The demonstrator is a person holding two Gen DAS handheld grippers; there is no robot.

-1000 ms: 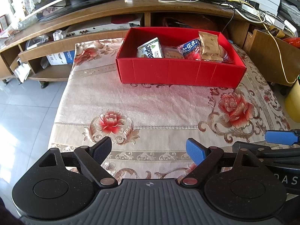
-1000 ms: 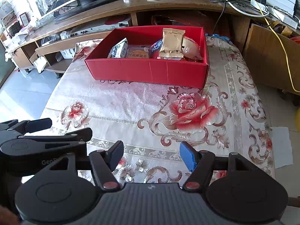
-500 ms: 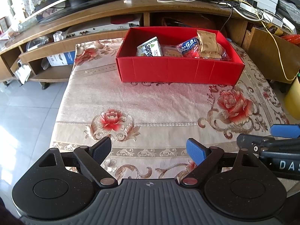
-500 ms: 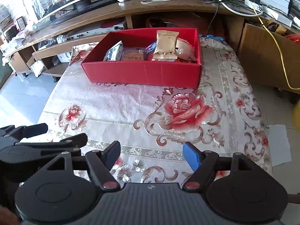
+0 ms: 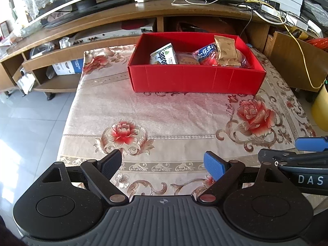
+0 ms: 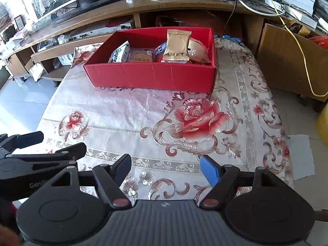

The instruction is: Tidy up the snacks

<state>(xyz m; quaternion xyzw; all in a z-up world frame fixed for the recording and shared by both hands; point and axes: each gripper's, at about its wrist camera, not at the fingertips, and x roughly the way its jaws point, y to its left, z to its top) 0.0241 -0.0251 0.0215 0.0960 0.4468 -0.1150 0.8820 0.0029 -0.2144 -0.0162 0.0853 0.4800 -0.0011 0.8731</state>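
Note:
A red cardboard box [image 5: 194, 80] [image 6: 151, 75] stands at the far end of the flowered tablecloth. Inside it are a white-and-green packet [image 5: 164, 54] [image 6: 121, 53], a flat brown cake packet [image 6: 140, 56], a blue-and-red packet [image 5: 207, 54] and a gold packet [image 5: 225, 50] [image 6: 177, 46] leaning upright. My left gripper [image 5: 162, 161] hovers open over the near edge of the cloth, nothing between its fingers. My right gripper [image 6: 166, 165] is beside it, open and empty too. Each gripper shows at the edge of the other's view.
The tablecloth [image 5: 164, 112] between grippers and box bears no objects. Behind the box runs a wooden TV stand [image 5: 143, 14] with cables and a screen. A yellow container [image 5: 320, 110] stands on the right, a paper sheet [image 6: 303, 155] lies on the tiled floor.
My right gripper's jaws have spread a little wider. The left gripper, the box and the snacks look the same.

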